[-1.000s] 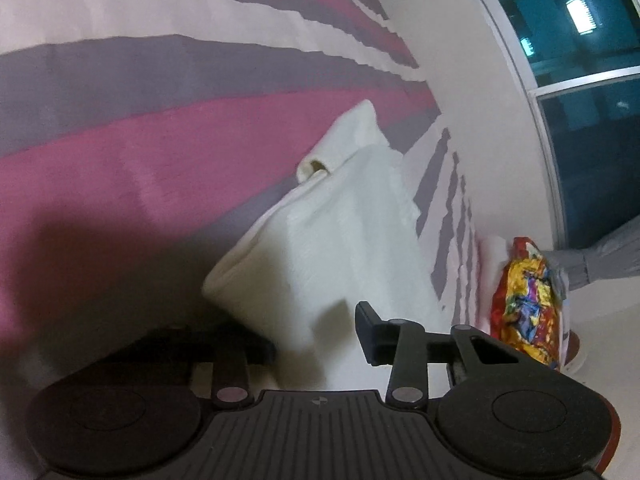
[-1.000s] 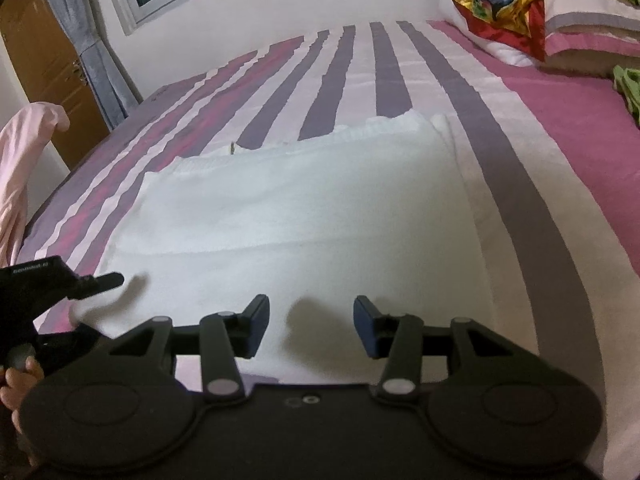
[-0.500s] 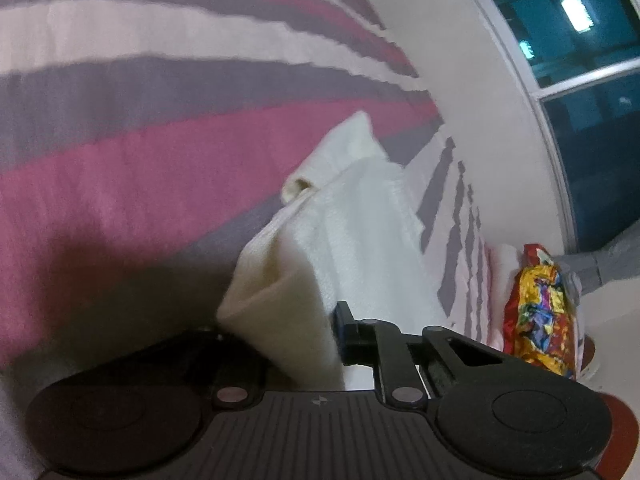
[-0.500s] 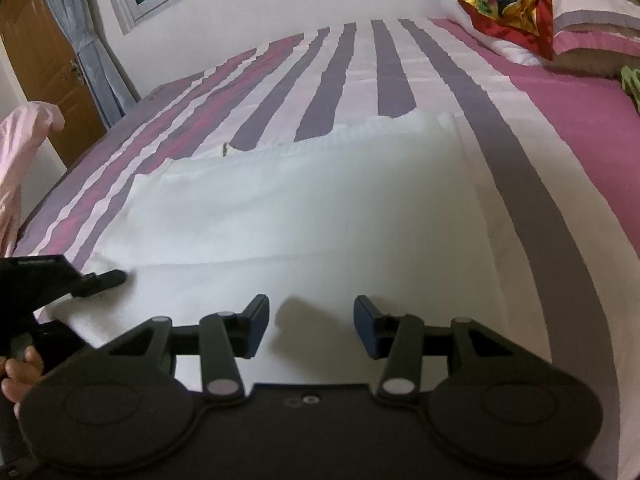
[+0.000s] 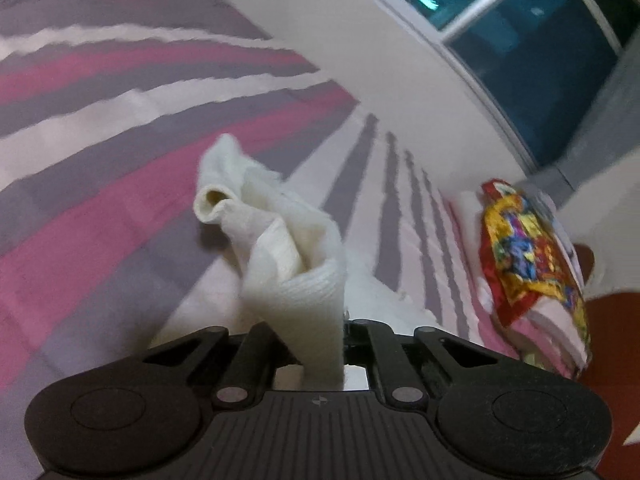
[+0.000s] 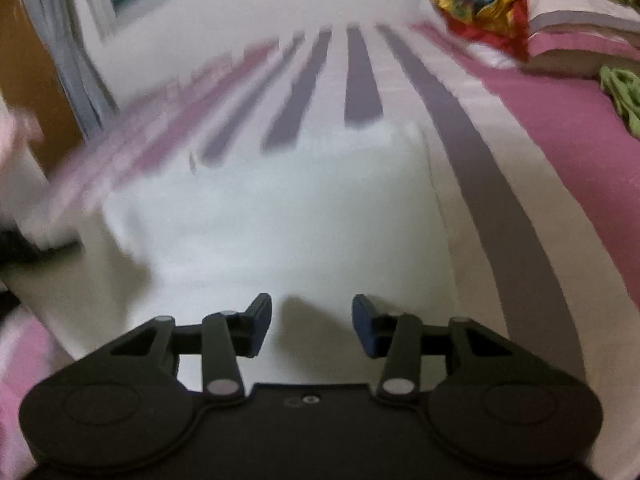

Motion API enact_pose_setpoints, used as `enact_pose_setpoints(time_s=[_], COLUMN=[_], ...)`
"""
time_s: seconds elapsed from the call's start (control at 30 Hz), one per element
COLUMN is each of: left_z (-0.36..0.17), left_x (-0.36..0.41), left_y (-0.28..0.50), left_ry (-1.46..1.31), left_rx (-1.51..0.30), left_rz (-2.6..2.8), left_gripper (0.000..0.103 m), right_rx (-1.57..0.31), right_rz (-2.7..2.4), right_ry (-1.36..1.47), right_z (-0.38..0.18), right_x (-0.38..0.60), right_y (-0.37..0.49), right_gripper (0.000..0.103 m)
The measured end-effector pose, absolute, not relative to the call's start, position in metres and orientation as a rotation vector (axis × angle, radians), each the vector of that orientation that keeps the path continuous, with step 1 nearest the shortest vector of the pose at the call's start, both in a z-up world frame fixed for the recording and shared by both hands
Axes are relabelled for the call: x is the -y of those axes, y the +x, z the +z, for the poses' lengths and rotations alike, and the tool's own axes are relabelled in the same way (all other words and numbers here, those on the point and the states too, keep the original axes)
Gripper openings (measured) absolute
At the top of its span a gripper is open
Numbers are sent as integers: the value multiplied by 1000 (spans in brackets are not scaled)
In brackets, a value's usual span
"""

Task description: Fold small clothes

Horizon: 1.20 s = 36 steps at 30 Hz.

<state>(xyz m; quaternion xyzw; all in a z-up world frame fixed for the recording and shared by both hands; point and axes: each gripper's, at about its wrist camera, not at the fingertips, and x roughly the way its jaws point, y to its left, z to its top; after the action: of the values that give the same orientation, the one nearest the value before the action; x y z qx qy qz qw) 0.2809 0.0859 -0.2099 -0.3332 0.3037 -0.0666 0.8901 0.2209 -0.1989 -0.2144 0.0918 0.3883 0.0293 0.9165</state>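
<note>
While your left gripper (image 5: 320, 344) pinches the white cloth's (image 5: 288, 240) corner, the fold is only begun.
Most of it lies flat on the striped bedspread (image 6: 500, 208); your right gripper (image 6: 306, 326) hangs open above it, and the fold-over remains.

Ahead of you the striped bed (image 6: 472, 184) lies open; pillows (image 6: 572, 28) and a green cloth (image 6: 624, 96) crowd its far right corner.
</note>
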Motion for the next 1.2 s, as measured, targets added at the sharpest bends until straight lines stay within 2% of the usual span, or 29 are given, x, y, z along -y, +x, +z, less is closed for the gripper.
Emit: enact_pose_setpoints(time_s=[0.07, 0.23, 0.4, 0.57, 0.67, 0.77, 0.83, 0.97, 1.03, 1.2], left_z=[-199, -183, -194, -202, -197, -191, -185, -179, -175, -165], left_x=[-69, -13, 50, 81, 94, 94, 84, 54, 36, -7], left_y=[282, 289, 281, 257, 238, 221, 218, 212, 210, 219], left_ry=[-615, -464, -281, -102, 24, 77, 43, -41, -66, -164], left_rx=[-611, -628, -734, -774, -753, -744, -764, -789, -783, -755], left_rz=[-186, -333, -469, -532, -559, -580, -585, -562, -528, -432], left_gripper=[7, 7, 7, 8, 8, 8, 8, 8, 8, 8], right_rx=[-793, -730, -708, -680, -684, -735, -755, -753, -753, -756], right_rz=[76, 106, 176, 168, 185, 231, 242, 233, 223, 214], right_ry=[181, 449, 683, 780, 856, 942, 929, 870, 832, 733], right_z=[-216, -208, -213, -216, -221, -229, -229, -224, -221, -213], right_x=[202, 241, 279, 303, 314, 315, 310, 299, 295, 281], right_y=[220, 216, 216, 204, 205, 217, 223, 228, 234, 249], right_gripper=[43, 46, 46, 47, 51, 62, 62, 54, 44, 42])
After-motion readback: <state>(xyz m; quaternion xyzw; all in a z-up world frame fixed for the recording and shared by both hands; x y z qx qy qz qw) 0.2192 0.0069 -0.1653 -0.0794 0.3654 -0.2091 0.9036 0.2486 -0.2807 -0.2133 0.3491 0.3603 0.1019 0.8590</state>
